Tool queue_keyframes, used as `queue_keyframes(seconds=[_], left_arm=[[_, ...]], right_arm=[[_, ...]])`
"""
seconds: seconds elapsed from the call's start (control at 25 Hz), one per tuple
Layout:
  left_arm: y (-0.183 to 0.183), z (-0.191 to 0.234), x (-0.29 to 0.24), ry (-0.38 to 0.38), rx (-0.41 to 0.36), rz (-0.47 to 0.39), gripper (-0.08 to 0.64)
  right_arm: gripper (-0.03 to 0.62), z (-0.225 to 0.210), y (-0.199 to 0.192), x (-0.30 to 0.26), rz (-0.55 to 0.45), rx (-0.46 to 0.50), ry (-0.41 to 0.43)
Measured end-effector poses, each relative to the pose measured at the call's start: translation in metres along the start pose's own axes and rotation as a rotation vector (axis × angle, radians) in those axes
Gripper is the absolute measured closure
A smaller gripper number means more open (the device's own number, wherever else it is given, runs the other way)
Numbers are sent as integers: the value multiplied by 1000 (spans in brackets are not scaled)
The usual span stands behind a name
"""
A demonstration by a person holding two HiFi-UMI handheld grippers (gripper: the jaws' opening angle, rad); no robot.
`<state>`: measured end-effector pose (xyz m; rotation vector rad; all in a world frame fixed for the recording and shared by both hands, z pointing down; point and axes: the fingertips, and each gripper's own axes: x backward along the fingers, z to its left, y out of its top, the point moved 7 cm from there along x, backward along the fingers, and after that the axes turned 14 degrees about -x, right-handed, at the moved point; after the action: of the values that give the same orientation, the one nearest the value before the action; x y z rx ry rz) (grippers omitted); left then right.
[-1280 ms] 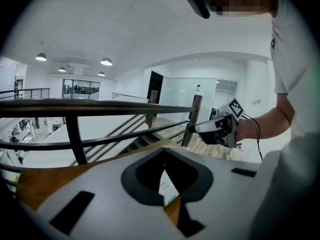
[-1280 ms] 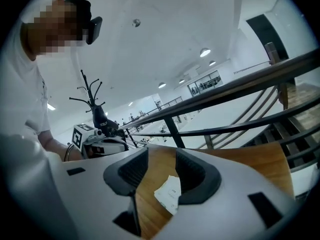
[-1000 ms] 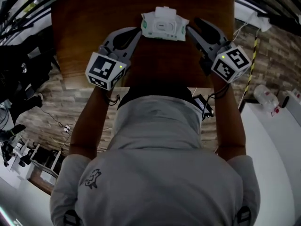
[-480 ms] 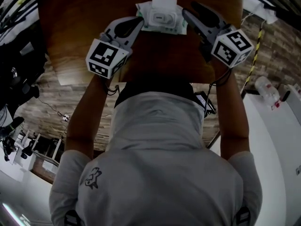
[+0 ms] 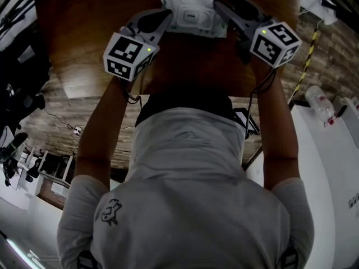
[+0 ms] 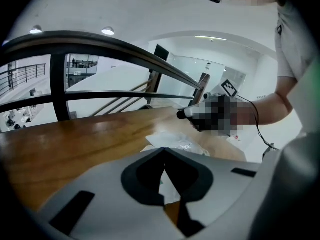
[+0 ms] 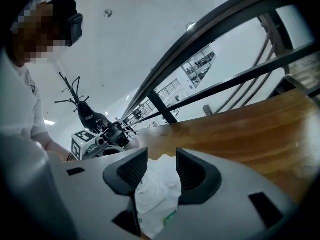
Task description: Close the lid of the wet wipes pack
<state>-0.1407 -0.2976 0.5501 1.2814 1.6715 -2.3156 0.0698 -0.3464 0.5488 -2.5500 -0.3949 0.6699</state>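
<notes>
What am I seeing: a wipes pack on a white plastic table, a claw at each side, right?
Not quite: the table is brown wood, not white plastic, as the head view shows. The wipes pack lies on it, left claw and right claw at its sides.

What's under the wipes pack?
The wet wipes pack lies on the brown wooden table. The patch of table directly beneath it is covered, so anything there cannot be seen.
</notes>
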Motion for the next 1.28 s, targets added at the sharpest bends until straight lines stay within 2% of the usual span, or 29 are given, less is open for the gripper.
queue_keyframes(seconds=[0.68,0.92,1.08,1.28], left_arm=[[-24,6,-25,8,75,66,546],[-28,7,-28,-7,116,43,546],[-27,7,-28,-8,85,54,546],[-27,7,-27,-2,99,48,546]], right_arm=[[430,-27,-15,-29,66,-51,-17],[430,-32,-17,-30,71,-69,-24],[430,-34,-17,-34,81,-71,-32],[430,-36,-16,-34,83,-83,-39]])
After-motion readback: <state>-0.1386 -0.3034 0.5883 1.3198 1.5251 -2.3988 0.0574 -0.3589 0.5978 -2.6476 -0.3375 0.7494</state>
